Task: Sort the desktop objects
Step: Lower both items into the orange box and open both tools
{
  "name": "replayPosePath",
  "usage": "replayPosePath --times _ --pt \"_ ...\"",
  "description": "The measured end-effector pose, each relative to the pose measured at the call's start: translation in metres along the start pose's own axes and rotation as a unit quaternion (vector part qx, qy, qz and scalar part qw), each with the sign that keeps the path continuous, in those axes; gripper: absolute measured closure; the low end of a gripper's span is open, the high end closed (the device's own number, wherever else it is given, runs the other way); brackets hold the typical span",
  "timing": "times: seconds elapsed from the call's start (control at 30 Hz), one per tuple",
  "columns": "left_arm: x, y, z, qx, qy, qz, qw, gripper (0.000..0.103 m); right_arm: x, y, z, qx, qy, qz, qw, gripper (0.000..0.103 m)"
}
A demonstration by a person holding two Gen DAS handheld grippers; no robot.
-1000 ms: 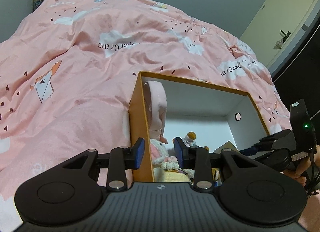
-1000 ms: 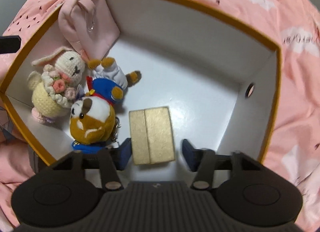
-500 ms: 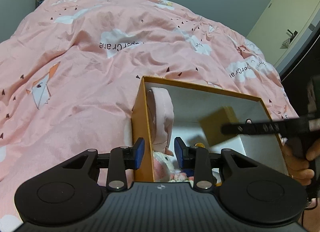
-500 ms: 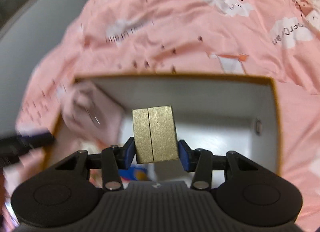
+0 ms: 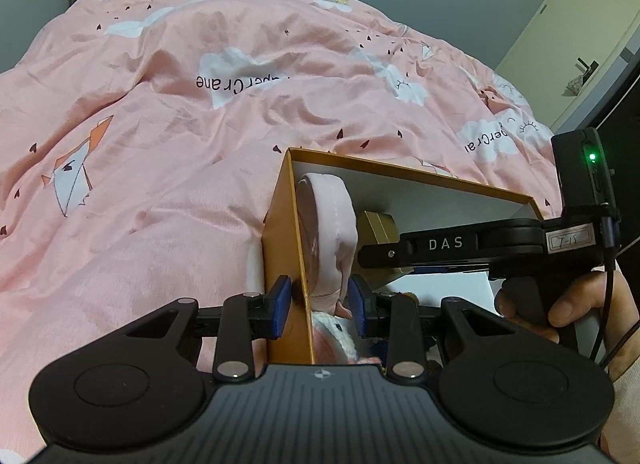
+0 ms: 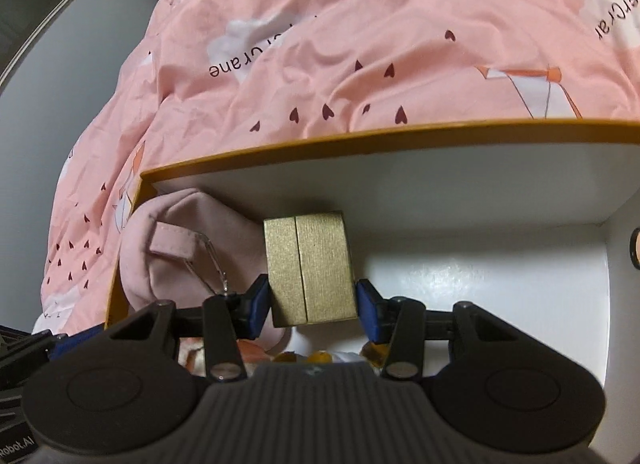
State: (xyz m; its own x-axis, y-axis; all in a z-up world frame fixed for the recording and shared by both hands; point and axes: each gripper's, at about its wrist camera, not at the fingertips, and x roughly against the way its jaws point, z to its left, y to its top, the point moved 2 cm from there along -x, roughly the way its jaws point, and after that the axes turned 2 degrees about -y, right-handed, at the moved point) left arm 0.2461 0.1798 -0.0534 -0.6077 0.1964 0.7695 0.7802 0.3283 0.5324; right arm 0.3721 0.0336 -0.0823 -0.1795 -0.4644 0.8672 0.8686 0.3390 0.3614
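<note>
Item: gold box (image 6: 310, 268), pinched by our right tool (image 6: 311, 306) above the orange box (image 6: 360, 143). Left tool (image 5: 319, 300) clamps its wall; we lift clear, level.

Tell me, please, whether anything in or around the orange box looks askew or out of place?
Yes: the pink pouch is slumped on its side against the corner of the orange box, not lying flat. The gold box is lifted off the floor, clamped in the right gripper. The left gripper straddles the box wall.
</note>
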Motion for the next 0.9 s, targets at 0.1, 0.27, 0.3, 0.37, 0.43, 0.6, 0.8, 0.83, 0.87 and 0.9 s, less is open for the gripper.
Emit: replayPosePath --times 0.1,0.27,0.3,0.37,0.43,0.6,0.8,0.83,0.87,0.9 --pt "-0.003 0.001 0.001 0.003 0.000 0.000 1.0000 0.067 -0.001 0.001 0.000 -0.002 0.007 0.003 1.000 0.052" --pt "-0.005 0.002 0.003 0.005 -0.001 0.001 1.0000 0.067 0.003 -0.001 -0.008 -0.023 0.053 0.011 0.998 0.050" --pt "-0.005 0.002 0.003 0.004 -0.001 0.002 1.0000 0.067 0.004 -0.001 -0.010 -0.029 0.064 0.011 0.997 0.050" --pt "-0.005 0.002 0.003 0.005 -0.001 0.001 1.0000 0.067 0.007 0.000 -0.011 -0.036 0.077 0.007 0.996 0.050" --pt "-0.006 0.002 0.003 0.006 -0.001 0.001 1.0000 0.067 0.009 0.001 -0.012 -0.035 0.080 0.003 0.996 0.051" --pt "-0.006 0.002 0.003 0.005 -0.002 0.001 1.0000 0.068 0.001 0.000 -0.018 -0.065 0.092 0.008 0.994 0.061" --pt "-0.008 0.003 0.002 0.003 0.005 0.002 1.0000 0.068 0.000 -0.002 -0.014 -0.067 0.096 0.008 0.993 0.064" --pt "-0.008 0.003 0.002 0.005 0.004 0.002 1.0000 0.068 0.000 -0.003 -0.013 -0.063 0.093 0.008 0.994 0.064" --pt "-0.008 0.003 0.003 0.007 0.003 0.002 1.0000 0.068 0.000 -0.003 -0.013 -0.062 0.091 0.008 0.994 0.064" --pt "-0.007 0.003 0.003 0.009 0.002 0.002 1.0000 0.068 0.001 -0.003 -0.013 -0.062 0.091 0.009 0.994 0.064"
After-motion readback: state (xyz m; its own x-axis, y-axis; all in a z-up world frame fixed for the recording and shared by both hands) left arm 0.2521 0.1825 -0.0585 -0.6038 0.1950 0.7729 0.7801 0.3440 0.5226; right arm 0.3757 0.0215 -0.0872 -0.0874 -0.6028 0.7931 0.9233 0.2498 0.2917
